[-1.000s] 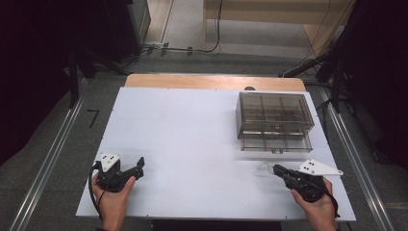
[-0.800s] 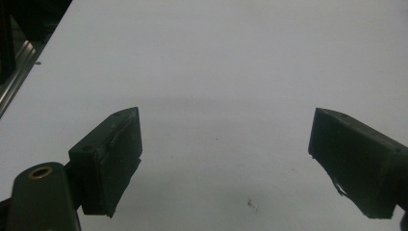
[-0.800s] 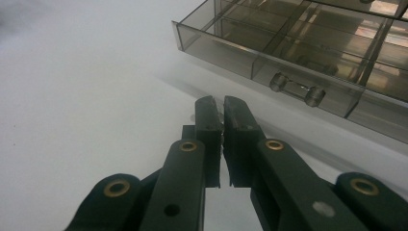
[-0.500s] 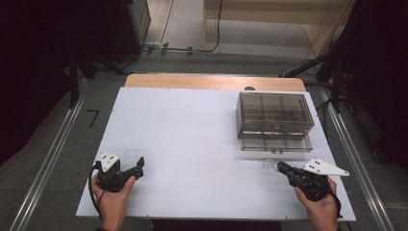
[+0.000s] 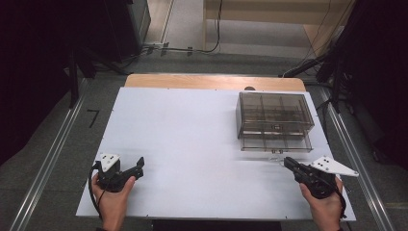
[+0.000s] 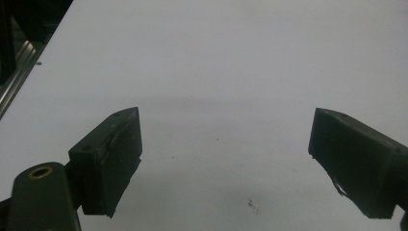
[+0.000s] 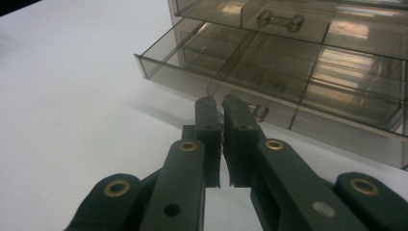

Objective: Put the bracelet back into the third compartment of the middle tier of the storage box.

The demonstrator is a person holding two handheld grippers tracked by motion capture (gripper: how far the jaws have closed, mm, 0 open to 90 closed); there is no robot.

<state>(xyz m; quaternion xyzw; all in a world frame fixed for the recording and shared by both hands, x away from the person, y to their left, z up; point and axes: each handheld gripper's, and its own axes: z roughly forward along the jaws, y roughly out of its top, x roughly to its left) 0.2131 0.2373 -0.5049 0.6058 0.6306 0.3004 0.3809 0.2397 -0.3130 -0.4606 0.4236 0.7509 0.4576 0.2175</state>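
A smoky clear drawer box (image 5: 274, 120) stands on the right half of the white counter (image 5: 192, 144), its lowest drawer (image 7: 269, 91) pulled partly out toward the person. The right tool (image 5: 290, 163) sits just in front of that drawer's small knob (image 7: 260, 112), jaws pressed nearly together with nothing between them. Well apart, at the near left of the counter, the left tool (image 6: 226, 159) rests with jaws spread wide over bare surface.
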